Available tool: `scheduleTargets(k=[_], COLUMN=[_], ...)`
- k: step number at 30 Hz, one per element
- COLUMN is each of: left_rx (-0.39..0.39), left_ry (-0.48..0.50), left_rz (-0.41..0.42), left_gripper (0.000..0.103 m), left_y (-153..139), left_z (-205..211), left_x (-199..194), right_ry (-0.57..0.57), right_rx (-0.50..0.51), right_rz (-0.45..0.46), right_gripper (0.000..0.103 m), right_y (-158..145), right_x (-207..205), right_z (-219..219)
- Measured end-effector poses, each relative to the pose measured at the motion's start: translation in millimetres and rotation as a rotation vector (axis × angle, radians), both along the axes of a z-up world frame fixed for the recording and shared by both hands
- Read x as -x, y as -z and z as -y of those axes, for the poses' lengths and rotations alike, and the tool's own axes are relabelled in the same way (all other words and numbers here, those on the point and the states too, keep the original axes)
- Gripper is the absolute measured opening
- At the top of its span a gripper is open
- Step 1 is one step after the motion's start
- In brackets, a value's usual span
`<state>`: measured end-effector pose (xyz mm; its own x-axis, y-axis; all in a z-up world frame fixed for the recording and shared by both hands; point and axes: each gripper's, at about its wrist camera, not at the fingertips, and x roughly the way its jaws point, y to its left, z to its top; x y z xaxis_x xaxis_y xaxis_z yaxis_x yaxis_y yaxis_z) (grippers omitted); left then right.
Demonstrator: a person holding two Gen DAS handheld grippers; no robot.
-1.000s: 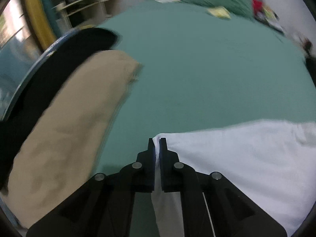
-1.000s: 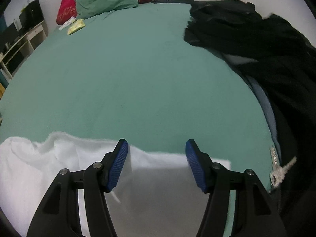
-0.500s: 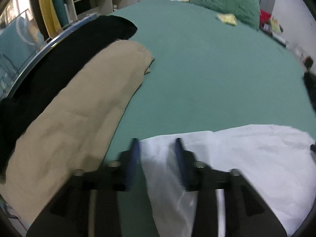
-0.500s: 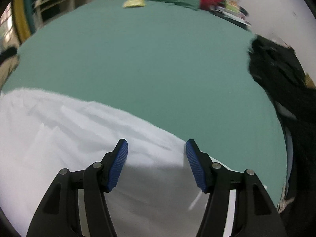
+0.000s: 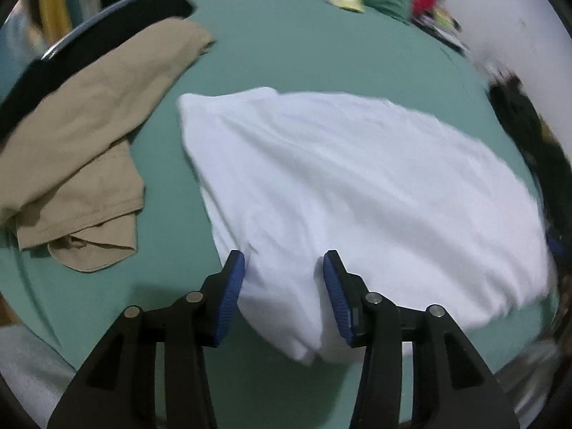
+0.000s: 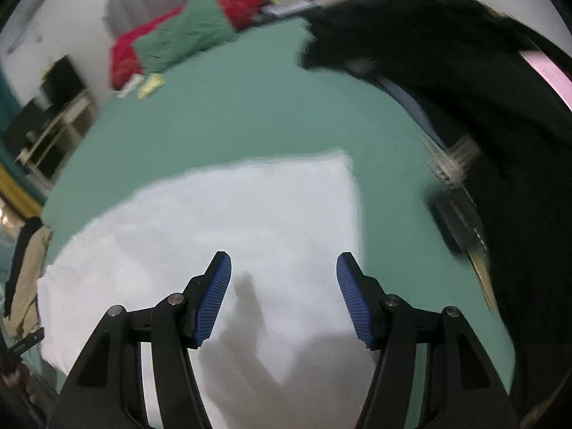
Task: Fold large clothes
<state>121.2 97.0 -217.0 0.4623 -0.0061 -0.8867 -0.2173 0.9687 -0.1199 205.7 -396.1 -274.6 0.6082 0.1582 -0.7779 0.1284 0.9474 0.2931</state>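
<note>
A white garment (image 5: 350,186) lies folded flat on the green bed sheet (image 5: 314,57). It also shows in the right wrist view (image 6: 228,228), with a squared far right corner. My left gripper (image 5: 284,286) is open and empty, hovering over the garment's near left end. My right gripper (image 6: 284,293) is open and empty above the garment's right part, casting a shadow on it.
Tan trousers (image 5: 89,136) and a black garment (image 5: 71,50) lie at the left. A pile of black clothes (image 6: 464,82) sits at the right, with a clear object (image 6: 457,193) beside it. Green and red pillows (image 6: 186,35) lie at the bed's far end.
My left gripper opened and let go of the white garment's corner. Both grippers pulled back and rose, so the whole folded garment now shows lying on the sheet.
</note>
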Motion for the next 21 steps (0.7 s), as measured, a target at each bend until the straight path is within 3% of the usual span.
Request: scheduleTargets(k=[1, 5, 6, 7, 8, 15, 18, 21], left_rx=[-0.005, -0.006, -0.006, -0.003, 0.002, 0.020, 0.007, 0.013], left_ry=[0.006, 0.004, 0.002, 0.001, -0.006, -0.021, -0.011, -0.014], left_rz=[-0.011, -0.013, -0.011, -0.007, -0.002, 0.021, -0.026, -0.019], left_gripper=[0.009, 0.005, 0.005, 0.005, 0.005, 0.005, 0.005, 0.005], left_y=[0.5, -0.1, 0.1, -0.3, -1.5, -17.7, -7.6, -12.6], left_z=[0.3, 1.9, 1.9, 2.3, 1.7, -0.5, 4.8, 5.2], left_x=[1.6, 11.8, 12.1, 13.5, 14.2, 19.5, 15.2, 18.0], right_ry=[0.019, 0.023, 0.002, -0.023, -0.047, 0.034, 0.017, 0.018], right_rx=[0.001, -0.116, -0.096, -0.077, -0.090, -0.096, -0.075, -0.055], right_rz=[-0.025, -0.073, -0.073, -0.077, -0.079, -0.032, -0.062, -0.069], right_gripper=[0.061, 0.059, 0.032, 0.015, 0.009, 0.006, 0.006, 0.007], right_y=[4.3, 23.6, 23.8, 24.7, 26.0, 13.2, 18.6, 20.1], right_x=[7.5, 29.5, 30.4, 29.5, 30.1, 56.8, 59.4, 58.9], right_z=[2.9, 6.3, 0.7, -3.9, -7.9, 13.8, 8.1, 4.5])
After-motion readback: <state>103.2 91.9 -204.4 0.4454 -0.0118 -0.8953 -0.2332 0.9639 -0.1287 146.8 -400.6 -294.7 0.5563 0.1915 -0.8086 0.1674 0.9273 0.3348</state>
